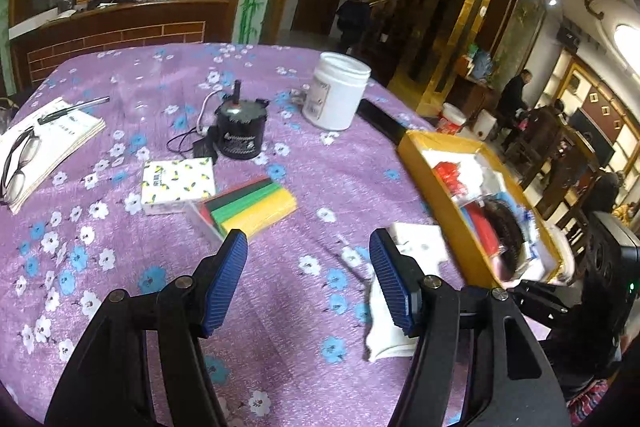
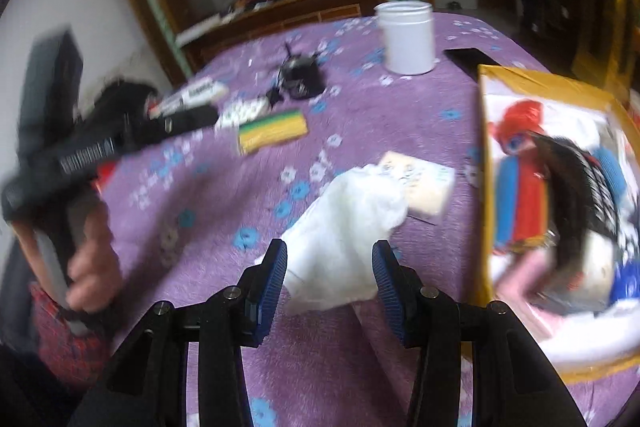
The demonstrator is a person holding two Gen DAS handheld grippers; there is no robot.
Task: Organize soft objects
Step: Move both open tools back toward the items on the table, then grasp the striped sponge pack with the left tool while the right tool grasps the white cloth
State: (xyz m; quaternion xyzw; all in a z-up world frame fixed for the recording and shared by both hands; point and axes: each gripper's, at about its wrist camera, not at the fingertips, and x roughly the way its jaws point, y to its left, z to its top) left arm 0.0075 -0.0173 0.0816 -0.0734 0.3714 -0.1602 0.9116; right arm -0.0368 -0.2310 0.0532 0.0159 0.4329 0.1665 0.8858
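From my left wrist view, the left tongs (image 1: pixel 308 251) hang open and empty over the purple worktop (image 1: pixel 280 327); a white cloth (image 1: pixel 384 331) lies by the right pad. From my right wrist view, the right tongs (image 2: pixel 330 261) stand open, the white cloth (image 2: pixel 344 227) lying between them ungripped, beside the yellow box (image 2: pixel 486 187).

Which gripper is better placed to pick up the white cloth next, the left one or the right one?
Probably the right. The right gripper is open with the white cloth directly ahead between its fingers. The left gripper faces bare tablecloth, with the cloth off to its right side.
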